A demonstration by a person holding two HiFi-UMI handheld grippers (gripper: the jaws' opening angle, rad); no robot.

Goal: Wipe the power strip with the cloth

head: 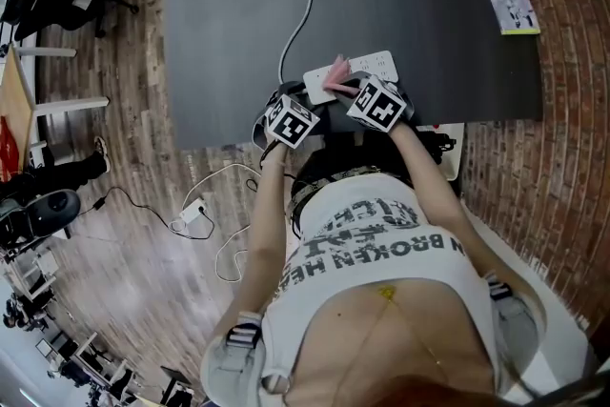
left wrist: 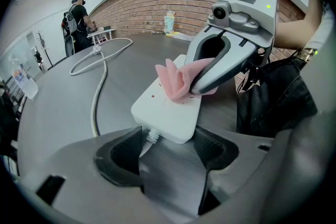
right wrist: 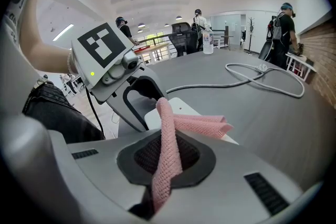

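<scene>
While the right gripper (right wrist: 168,147) is clamped on the pink cloth (left wrist: 177,80), which runs up between its jaws and flops forward, the cloth's free end lies bunched on the top face of the white power strip (head: 370,66); the strip rests flat on the dark table (head: 219,24) at its near edge, straight ahead of the person at 12 o'clock; its white cable (head: 305,10) leaves the end nearest the left gripper (left wrist: 168,140) and loops away toward 12 o'clock. The left gripper's jaws stand fairly wide with the strip's cable end lodged between their tips, and both pads seem to touch its long sides, so I judge it to be gripping and steadying the strip; in the head view it sits at the strip's 7 o'clock, the right gripper at its 5 o'clock.

The strip looks like a light, rigid plastic box with a smooth shell; it would probably skate on the tabletop under a sideways rub, and the cable may tug it round; the long sides near the cable end look like the best hold, clear of the sockets. The cloth is soft, limp and textured; pinched low at a fold it offers little stiffness, so a short tail pressed flat should wipe better than a long loose one.
</scene>
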